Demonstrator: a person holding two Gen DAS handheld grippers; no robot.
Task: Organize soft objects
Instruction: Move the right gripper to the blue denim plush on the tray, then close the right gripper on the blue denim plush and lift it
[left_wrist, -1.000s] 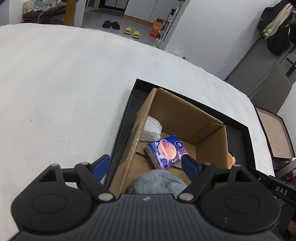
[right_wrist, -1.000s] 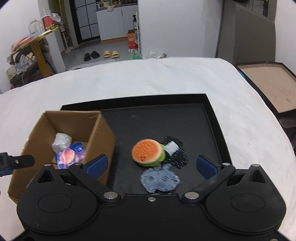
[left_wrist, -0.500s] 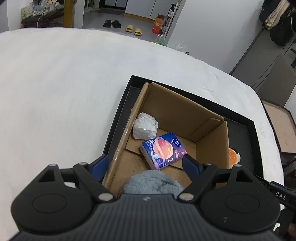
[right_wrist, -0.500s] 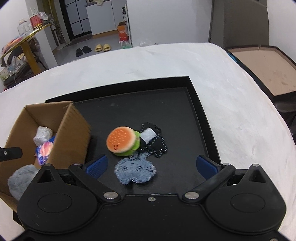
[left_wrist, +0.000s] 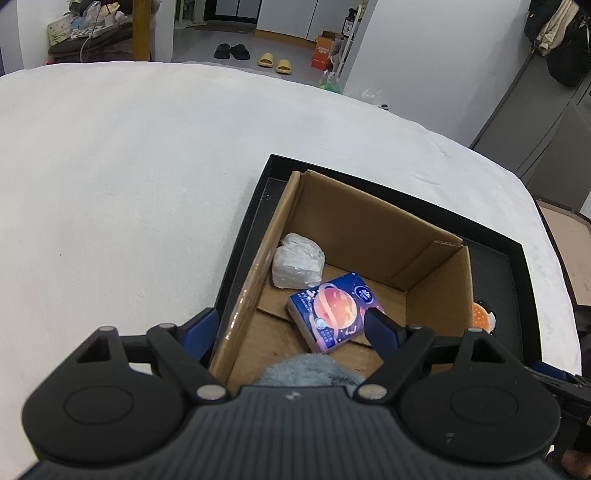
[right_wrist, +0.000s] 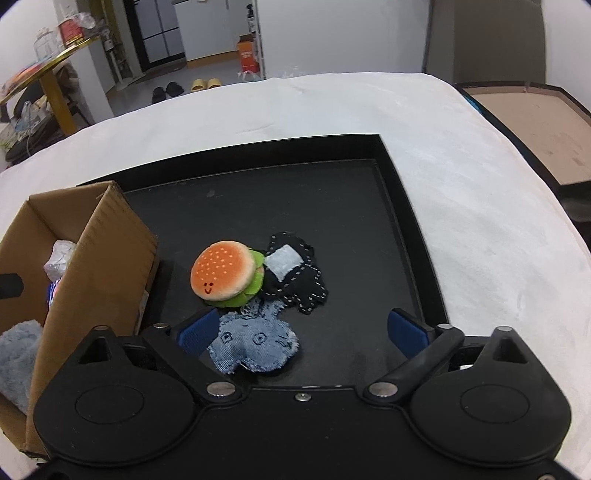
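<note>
A cardboard box (left_wrist: 369, 221) (right_wrist: 103, 258) stands in the left end of a black tray (left_wrist: 491, 236) (right_wrist: 391, 177). In the box lie a white crumpled bag (left_wrist: 297, 262), a blue tissue pack (left_wrist: 328, 314) and a grey-blue fluffy piece (left_wrist: 306, 369) (right_wrist: 18, 354). My left gripper (left_wrist: 290, 332) hangs open over the box's near left wall, with the fluffy piece below it. On the tray floor lie a burger plush (right_wrist: 223, 273), a black stitched patch (right_wrist: 295, 280) and a blue denim patch (right_wrist: 255, 339). My right gripper (right_wrist: 301, 328) is closing around the denim patch, its pads not touching it.
The tray sits on a table under a white cloth (left_wrist: 129, 166) (right_wrist: 480, 221). A brown board in a dark frame (right_wrist: 535, 129) lies beyond the table's right edge. Slippers (left_wrist: 273, 62) and furniture stand on the floor behind.
My right gripper has come down and closer to the toys, and its jaws have narrowed a little. The left gripper has drifted slightly over the box, still open.
</note>
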